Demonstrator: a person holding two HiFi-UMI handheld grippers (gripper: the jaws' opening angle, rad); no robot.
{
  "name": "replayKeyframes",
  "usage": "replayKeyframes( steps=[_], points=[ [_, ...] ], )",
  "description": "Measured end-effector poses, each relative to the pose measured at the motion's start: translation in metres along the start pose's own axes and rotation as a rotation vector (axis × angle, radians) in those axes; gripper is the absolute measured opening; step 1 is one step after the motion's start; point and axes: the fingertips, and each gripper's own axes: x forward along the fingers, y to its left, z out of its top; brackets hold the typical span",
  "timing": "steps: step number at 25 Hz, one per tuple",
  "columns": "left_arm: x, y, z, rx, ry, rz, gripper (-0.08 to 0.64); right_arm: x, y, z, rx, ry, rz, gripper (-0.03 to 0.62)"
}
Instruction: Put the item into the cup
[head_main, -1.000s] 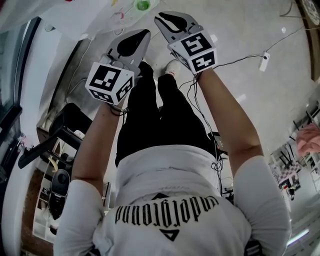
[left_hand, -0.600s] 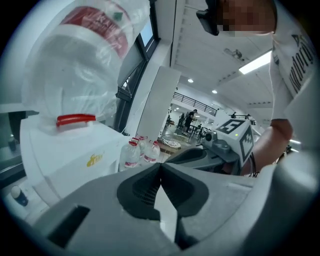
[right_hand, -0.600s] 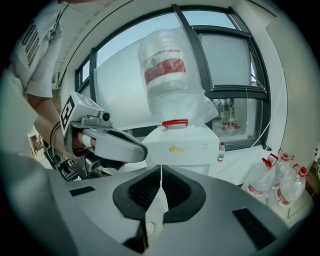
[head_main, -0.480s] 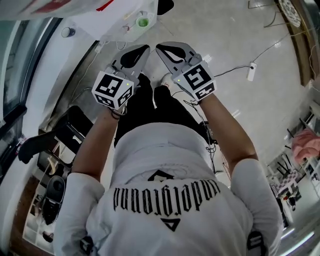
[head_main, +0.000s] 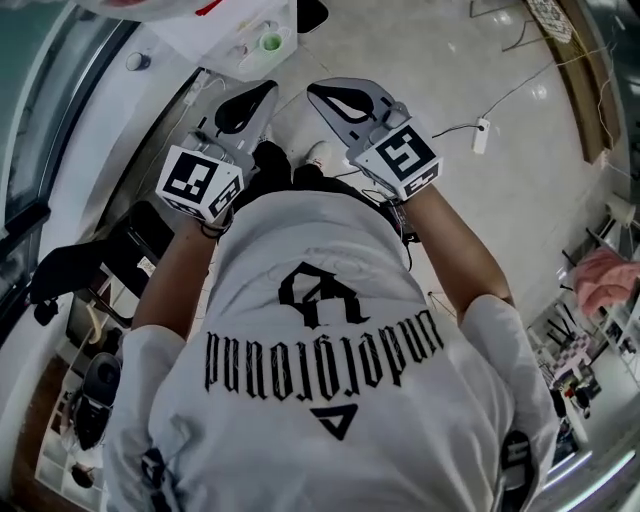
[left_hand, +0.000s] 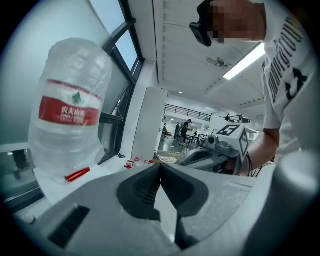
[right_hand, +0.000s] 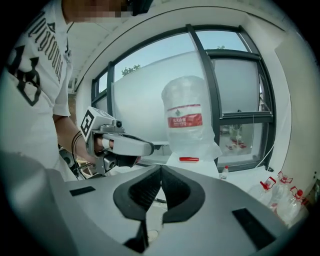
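Both grippers are held side by side in front of the person's chest, above the floor. My left gripper (head_main: 266, 90) is shut with nothing between its jaws; in its own view the tips (left_hand: 160, 165) meet. My right gripper (head_main: 316, 91) is shut and empty too, its tips (right_hand: 160, 168) touching. Each shows in the other's view: the right gripper (left_hand: 184, 160), the left gripper (right_hand: 149, 148). A small green cup-like thing (head_main: 270, 43) stands on a white table (head_main: 215, 35) ahead. I cannot make out any item to be moved.
A large inverted water bottle (left_hand: 70, 110) (right_hand: 187, 115) sits on a white dispenser with a red tap (right_hand: 189, 159) by the windows. Several empty bottles (right_hand: 280, 192) lie at the right. Cables and a power strip (head_main: 481, 135) cross the floor. A black chair (head_main: 130, 255) stands at the left.
The person has stepped forward with both grippers toward the white table, which now shows more at the top. The right gripper's jaws look to have closed.
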Motion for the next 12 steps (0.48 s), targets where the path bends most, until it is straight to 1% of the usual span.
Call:
replayKeyframes(
  steps=[3, 6, 10, 12],
  points=[
    [-0.016, -0.013, 0.019, 0.02, -0.025, 0.018, 0.015, -0.026, 0.007, 0.01, -0.018, -0.013, -0.008, 0.015],
    [-0.03, -0.023, 0.029, 0.033, -0.036, 0.026, 0.015, -0.047, 0.013, 0.021, -0.026, -0.034, -0.024, 0.015],
    [-0.041, -0.04, 0.036, 0.025, -0.039, 0.018, 0.015, -0.073, 0.019, 0.026, -0.032, -0.055, -0.047, 0.015],
    [-0.045, -0.05, 0.042, 0.032, -0.047, 0.012, 0.015, -0.084, 0.022, 0.029, -0.035, -0.067, -0.056, 0.015]
  ],
)
